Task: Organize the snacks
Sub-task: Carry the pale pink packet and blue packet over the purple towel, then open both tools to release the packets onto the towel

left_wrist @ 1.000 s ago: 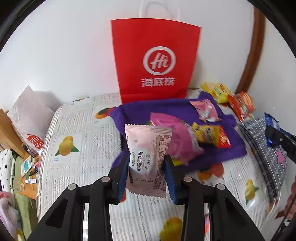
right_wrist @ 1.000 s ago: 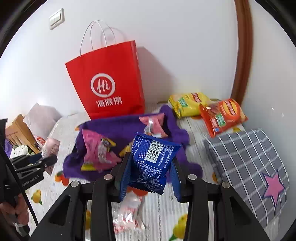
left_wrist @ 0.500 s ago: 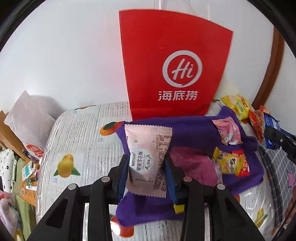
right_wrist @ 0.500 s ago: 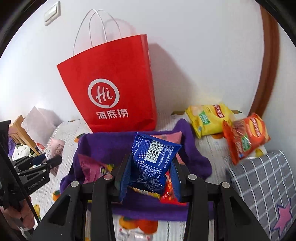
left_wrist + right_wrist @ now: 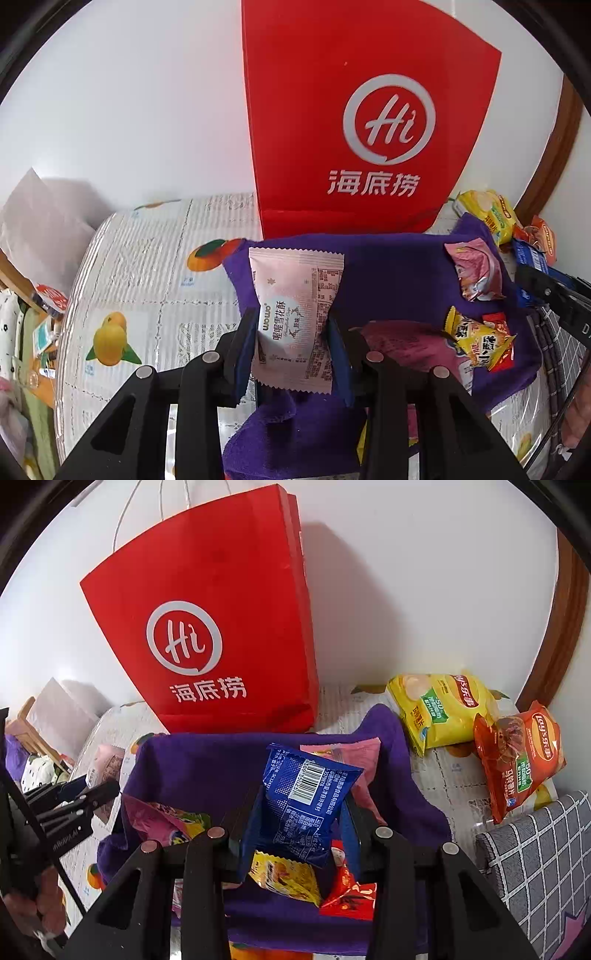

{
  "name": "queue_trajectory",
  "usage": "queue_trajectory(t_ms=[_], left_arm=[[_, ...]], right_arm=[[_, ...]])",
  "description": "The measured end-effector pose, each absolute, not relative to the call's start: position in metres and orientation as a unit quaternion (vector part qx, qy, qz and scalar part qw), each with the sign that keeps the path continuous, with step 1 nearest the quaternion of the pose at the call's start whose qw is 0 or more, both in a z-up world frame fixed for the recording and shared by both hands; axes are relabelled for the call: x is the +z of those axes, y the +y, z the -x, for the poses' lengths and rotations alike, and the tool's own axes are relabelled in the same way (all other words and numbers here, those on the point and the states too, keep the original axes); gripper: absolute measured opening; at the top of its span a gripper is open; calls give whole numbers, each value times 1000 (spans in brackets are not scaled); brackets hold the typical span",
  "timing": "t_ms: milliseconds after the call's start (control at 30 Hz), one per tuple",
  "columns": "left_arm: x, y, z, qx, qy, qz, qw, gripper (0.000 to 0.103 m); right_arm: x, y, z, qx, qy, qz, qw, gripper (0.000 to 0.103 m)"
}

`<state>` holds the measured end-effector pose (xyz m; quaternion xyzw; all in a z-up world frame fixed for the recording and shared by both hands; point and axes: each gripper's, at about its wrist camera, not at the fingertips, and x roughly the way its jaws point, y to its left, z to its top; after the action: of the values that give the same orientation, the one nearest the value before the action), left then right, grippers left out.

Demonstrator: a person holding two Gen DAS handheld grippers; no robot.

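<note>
My left gripper [image 5: 291, 328] is shut on a pale pink snack packet [image 5: 295, 295] and holds it over the left part of a purple fabric bin [image 5: 388, 273]. My right gripper [image 5: 301, 816] is shut on a blue snack packet [image 5: 304, 797] and holds it over the same bin [image 5: 207, 764]. A red paper bag [image 5: 354, 122] stands upright against the wall just behind the bin, and shows in the right wrist view too [image 5: 210, 627]. Inside the bin lie a pink packet [image 5: 476, 273], a yellow and red packet [image 5: 480, 343] and a magenta packet [image 5: 406, 343].
A yellow chip bag [image 5: 439, 709] and an orange chip bag [image 5: 521, 757] lie on the fruit-print tablecloth [image 5: 147, 280] right of the bin. A grey checked cushion [image 5: 535, 864] is at the right. A wooden door frame [image 5: 554, 646] runs up the wall.
Both grippers have moved forward toward the red bag, each still holding its packet. The bin and bag now fill more of both views.
</note>
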<state>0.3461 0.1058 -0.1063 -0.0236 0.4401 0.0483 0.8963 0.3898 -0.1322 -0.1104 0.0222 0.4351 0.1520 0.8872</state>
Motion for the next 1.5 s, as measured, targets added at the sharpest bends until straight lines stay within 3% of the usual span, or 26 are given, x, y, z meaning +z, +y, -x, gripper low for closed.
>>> queue_trajectory(t_ms=[933,1500], left_arm=[[-124,110,-351,34,465,43,884,36],[-130,103,-354,24,473,47,879,37]], right_arm=[[-158,-106,-401,180,536,0,825,39],[-144,-125,-402,165,528,-14,833,47]])
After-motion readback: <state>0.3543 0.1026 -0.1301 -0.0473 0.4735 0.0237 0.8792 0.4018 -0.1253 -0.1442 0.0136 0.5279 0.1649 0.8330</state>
